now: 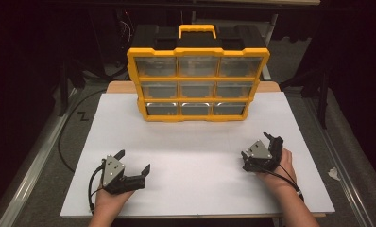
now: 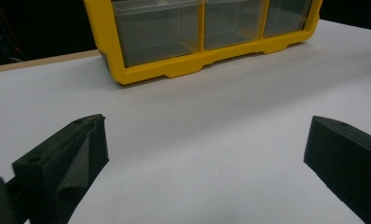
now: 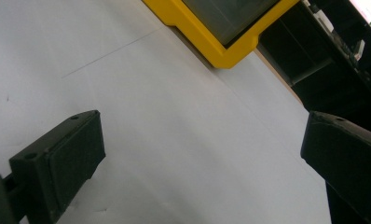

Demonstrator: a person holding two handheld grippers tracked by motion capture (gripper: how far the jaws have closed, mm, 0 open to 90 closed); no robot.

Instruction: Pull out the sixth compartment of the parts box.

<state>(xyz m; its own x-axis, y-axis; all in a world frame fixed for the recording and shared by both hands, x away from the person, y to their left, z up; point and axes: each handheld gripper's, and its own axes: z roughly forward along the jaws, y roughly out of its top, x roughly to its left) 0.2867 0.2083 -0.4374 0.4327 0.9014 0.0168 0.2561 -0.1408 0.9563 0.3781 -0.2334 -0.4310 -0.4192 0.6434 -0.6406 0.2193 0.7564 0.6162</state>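
Observation:
A yellow and black organiser case (image 1: 197,78) with clear drawers in three rows stands upright at the back of the white table (image 1: 195,156). My left gripper (image 1: 133,161) rests near the front left, held in a hand, jaws wide open with nothing between them. My right gripper (image 1: 268,140) sits at the front right, also open and empty. In the left gripper view the case's bottom row (image 2: 197,32) lies ahead beyond the open gripper (image 2: 204,154). The right gripper view is tilted; the case's corner (image 3: 221,28) lies beyond the open gripper (image 3: 202,154).
A yellow carry handle (image 1: 197,31) tops the case. Dark floor and metal rails (image 1: 30,161) flank the table. A small white scrap (image 1: 334,174) lies on the floor at right. Bare white table spreads between the grippers and the case.

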